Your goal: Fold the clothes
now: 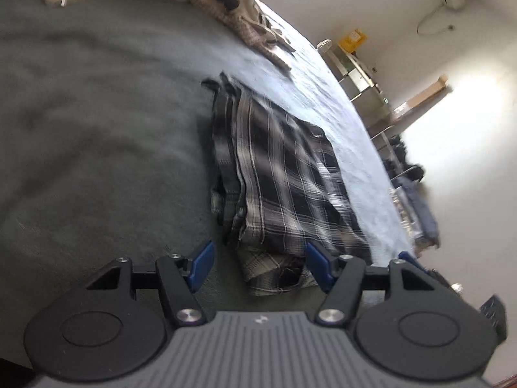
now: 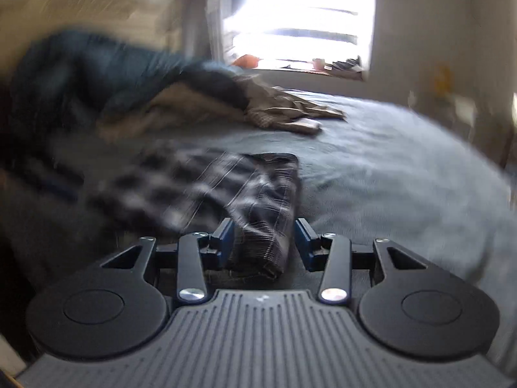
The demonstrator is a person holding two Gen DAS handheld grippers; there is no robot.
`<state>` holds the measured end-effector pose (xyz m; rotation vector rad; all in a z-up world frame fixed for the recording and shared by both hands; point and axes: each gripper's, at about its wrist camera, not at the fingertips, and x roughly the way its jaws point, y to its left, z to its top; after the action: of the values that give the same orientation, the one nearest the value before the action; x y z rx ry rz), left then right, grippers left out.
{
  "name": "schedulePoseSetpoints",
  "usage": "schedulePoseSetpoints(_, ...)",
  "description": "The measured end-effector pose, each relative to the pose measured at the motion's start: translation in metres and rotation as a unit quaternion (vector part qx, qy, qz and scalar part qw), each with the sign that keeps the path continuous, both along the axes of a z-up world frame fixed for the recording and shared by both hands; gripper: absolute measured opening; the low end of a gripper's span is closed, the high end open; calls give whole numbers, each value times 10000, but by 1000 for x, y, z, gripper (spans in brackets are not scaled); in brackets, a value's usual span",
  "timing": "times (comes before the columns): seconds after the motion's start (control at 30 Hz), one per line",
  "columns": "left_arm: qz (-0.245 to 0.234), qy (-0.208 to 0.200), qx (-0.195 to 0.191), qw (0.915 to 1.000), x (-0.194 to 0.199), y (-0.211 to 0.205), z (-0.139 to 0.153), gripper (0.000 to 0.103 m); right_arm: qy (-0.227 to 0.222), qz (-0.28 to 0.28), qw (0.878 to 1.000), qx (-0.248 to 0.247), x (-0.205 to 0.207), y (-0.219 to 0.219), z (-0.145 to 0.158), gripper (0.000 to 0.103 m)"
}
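A folded black-and-white plaid shirt (image 1: 284, 168) lies on the grey-blue bed cover (image 1: 97, 113). In the left wrist view my left gripper (image 1: 261, 266) is open. The shirt's near corner lies between its blue fingers (image 1: 203, 266) without being pressed. In the blurred right wrist view my right gripper (image 2: 263, 239) straddles a thick folded end of the plaid shirt (image 2: 261, 226). The cloth rests against the left pad (image 2: 226, 242), and a gap shows before the right pad.
A heap of beige and dark clothes (image 1: 226, 6) lies at the far end of the bed, seen also as beige cloth (image 2: 284, 110) beside a dark blue garment (image 2: 97, 64). A metal shelf rack (image 1: 365, 80) stands along the bed's edge. A bright window (image 2: 300, 16) is behind.
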<state>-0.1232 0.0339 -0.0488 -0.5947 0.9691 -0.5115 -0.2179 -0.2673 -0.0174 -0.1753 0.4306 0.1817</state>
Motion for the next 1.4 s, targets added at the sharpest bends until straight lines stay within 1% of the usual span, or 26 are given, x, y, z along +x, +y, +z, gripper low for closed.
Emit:
schedulePoseSetpoints(0.03,40,72,-106,9999,3,1,-7,62,-21,189,9996,-207,0,7,-1,39)
schedulePoseSetpoints(0.07,87,126,-153,9998,5,3,-12,61,-42,335,9985,-421,1,15,-2,37)
schedulePoseSetpoints(0.13,197,138,-237,9994,12,4,-16,61,-92,548,9946,-879,0,28,-6,35)
schedulePoseSetpoints(0.2,202,108,-297,9993,17,1,-17,61,-91,683,9897,-1257,6,36,-13,29)
schedulePoseSetpoints(0.23,187,100,-293,9993,19,-2,-18,59,-85,740,9870,-1425,9,37,-18,24)
schedulePoseSetpoints(0.27,176,77,-277,9994,21,-4,-20,56,-87,818,9836,-1603,12,39,-21,22)
schedulePoseSetpoints(0.3,153,59,-248,9996,23,-7,-20,54,-92,903,9798,-1784,14,40,-24,22)
schedulePoseSetpoints(0.37,170,54,-167,9997,25,-11,-22,42,-57,1115,9705,-2134,19,42,-29,21)
schedulePoseSetpoints(0.4,156,58,-156,9997,26,-12,-23,39,-25,1235,9654,-2295,19,44,-30,21)
schedulePoseSetpoints(0.43,158,87,-178,9997,27,-12,-25,33,-4,1344,9601,-2452,20,45,-32,21)
schedulePoseSetpoints(0.53,162,179,-250,9994,26,-7,-29,27,8,1575,9447,-2877,21,50,-38,21)
schedulePoseSetpoints(0.6,162,242,-288,9992,28,-6,-31,24,2,1614,9379,-3071,25,50,-45,21)
schedulePoseSetpoints(0.67,102,337,-435,9984,30,-6,-32,13,-4,1630,9322,-3231,29,51,-50,21)
schedulePoseSetpoints(0.7,121,418,-523,9977,31,-5,-32,13,-7,1637,9293,-3309,30,51,-52,21)
schedulePoseSetpoints(0.77,140,503,-667,9964,33,-3,-32,10,-2,1635,9287,-3329,31,51,-52,21)
schedulePoseSetpoints(0.83,148,545,-800,9952,34,-2,-30,9,0,1645,9281,-3341,31,50,-52,21)
schedulePoseSetpoints(0.87,150,575,-877,9944,36,-1,-30,9,-5,1664,9269,-3363,30,50,-53,23)
schedulePoseSetpoints(1.0,182,719,-1191,9901,43,-2,-31,8,20,1732,9215,-3476,31,51,-60,24)
schedulePoseSetpoints(1.03,199,751,-1267,9889,45,-2,-31,8,17,1741,9221,-3455,30,52,-57,23)
schedulePoseSetpoints(1.07,216,750,-1318,9882,46,-3,-30,8,7,1749,9238,-3406,29,54,-52,23)
schedulePoseSetpoints(1.23,296,742,-1586,9841,53,-6,-26,8,-40,1723,9454,-2765,27,59,-25,28)
schedulePoseSetpoints(1.3,309,702,-1599,9842,57,-9,-22,8,-32,1797,9549,-2363,25,61,-17,32)
schedulePoseSetpoints(1.33,295,662,-1589,9846,58,-11,-20,8,-44,1838,9585,-2180,25,64,-15,36)
schedulePoseSetpoints(1.37,290,640,-1594,9847,59,-12,-19,8,-87,1861,9610,-2044,24,67,-13,41)
schedulePoseSetpoints(1.4,293,624,-1604,9846,60,-12,-17,8,-141,1859,9622,-1984,25,71,-14,42)
